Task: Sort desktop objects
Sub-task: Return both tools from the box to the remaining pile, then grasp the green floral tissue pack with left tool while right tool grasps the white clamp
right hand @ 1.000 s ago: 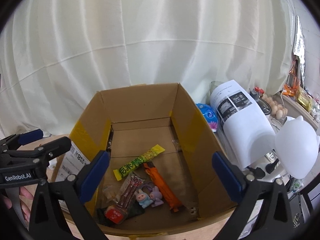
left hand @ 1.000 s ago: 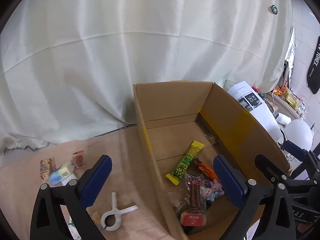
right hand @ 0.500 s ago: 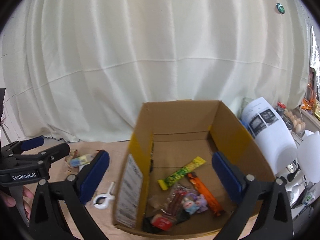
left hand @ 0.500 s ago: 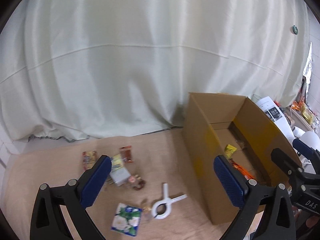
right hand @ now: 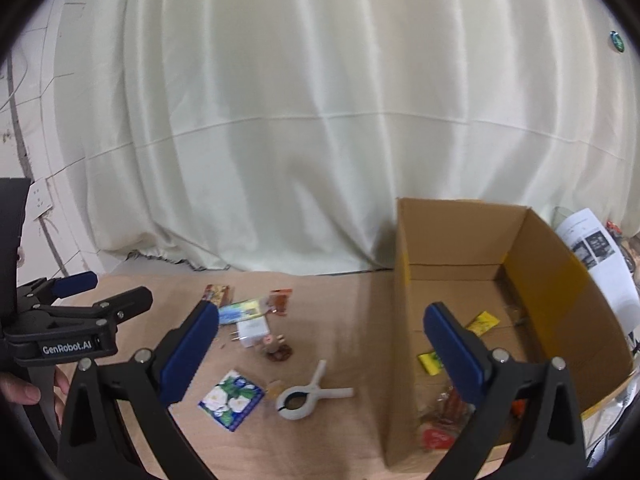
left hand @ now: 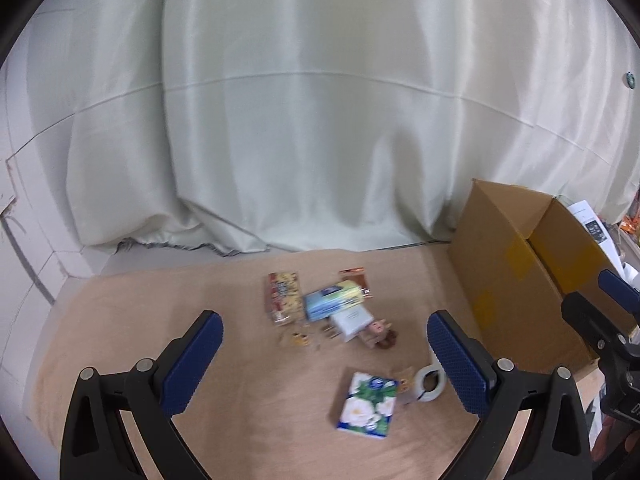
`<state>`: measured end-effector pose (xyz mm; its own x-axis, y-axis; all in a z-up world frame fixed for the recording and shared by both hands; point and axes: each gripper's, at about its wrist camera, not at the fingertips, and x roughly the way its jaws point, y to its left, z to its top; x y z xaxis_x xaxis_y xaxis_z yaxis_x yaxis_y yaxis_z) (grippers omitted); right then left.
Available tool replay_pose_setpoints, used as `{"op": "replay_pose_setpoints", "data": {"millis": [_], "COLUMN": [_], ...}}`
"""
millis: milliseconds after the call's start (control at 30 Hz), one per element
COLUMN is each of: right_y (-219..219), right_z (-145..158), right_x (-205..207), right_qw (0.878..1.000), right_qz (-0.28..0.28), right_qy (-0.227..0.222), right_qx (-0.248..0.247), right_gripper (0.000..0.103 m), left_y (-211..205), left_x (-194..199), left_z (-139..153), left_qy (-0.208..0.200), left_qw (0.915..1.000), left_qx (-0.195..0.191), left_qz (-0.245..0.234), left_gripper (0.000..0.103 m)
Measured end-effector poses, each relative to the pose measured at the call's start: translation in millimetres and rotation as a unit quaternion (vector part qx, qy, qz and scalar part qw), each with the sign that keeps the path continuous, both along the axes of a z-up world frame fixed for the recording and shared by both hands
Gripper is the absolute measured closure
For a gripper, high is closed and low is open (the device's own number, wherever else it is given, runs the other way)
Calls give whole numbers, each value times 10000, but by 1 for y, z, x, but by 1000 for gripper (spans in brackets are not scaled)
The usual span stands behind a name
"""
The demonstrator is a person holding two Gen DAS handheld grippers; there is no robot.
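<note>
1. Two hand-held tools are seen above a tan wooden surface [left hand: 160, 320] backed by a pale curtain [left hand: 320, 120]. The left tool [left hand: 324, 354] is spread wide and nothing is held between its blue pads. The right tool [right hand: 320, 348] is likewise released and empty.

2. An open cardboard box [right hand: 452, 240] stands at the right of the surface. Several snack packets are already gathered inside it, among them a yellow-green stick [right hand: 480, 322], so it is judged to be the sorting container.

3. The unsorted things lie loose on the surface, left of the box and well apart from it. A flowered tissue pack [left hand: 368, 405] lies nearest the left tool, with a white plastic clamp [right hand: 308, 396] just beside it.

4. Farther back a small cluster is seen: a snack packet [left hand: 282, 296], a blue-and-yellow pack [left hand: 332, 300] and a white charger [right hand: 253, 331] close together, with a small brown figure [left hand: 380, 334] just beside them. Motion blur makes the smallest pieces hard to name.

5. The left tool is pointed at this cluster with its jaws apart, which suggests it is being lined up for the next pick. The right tool is held between the loose things and the box.
</note>
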<state>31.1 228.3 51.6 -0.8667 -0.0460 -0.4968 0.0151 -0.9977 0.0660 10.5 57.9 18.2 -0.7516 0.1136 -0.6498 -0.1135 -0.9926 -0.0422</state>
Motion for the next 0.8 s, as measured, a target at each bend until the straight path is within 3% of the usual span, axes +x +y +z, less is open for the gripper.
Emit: {"op": "replay_pose_setpoints", "data": {"millis": [233, 367, 600, 733, 800], "right_y": [-26, -28, -51, -53, -56], "right_z": [-27, -44, -66, -70, -73], "right_x": [-5, -6, -3, -2, -4], "right_qw": [9993, 9985, 9949, 9960, 9960], "right_qz": [241, 357, 376, 693, 650], "right_qy": [-290, -409, -400, -464, -495], "right_qx": [73, -45, 851, 329, 358], "right_gripper": [0, 0, 0, 0, 0], "left_y": [-29, -30, -28, -29, -31], "left_x": [5, 7, 5, 6, 6], "left_z": [-29, -49, -89, -106, -111], "left_qy": [-216, -319, -616, -766, -774], "left_qw": [9994, 9993, 9980, 9969, 9968], "left_qx": [190, 100, 150, 183, 212], "left_qz": [209, 184, 63, 57, 70], "left_gripper": [0, 0, 0, 0, 0]}}
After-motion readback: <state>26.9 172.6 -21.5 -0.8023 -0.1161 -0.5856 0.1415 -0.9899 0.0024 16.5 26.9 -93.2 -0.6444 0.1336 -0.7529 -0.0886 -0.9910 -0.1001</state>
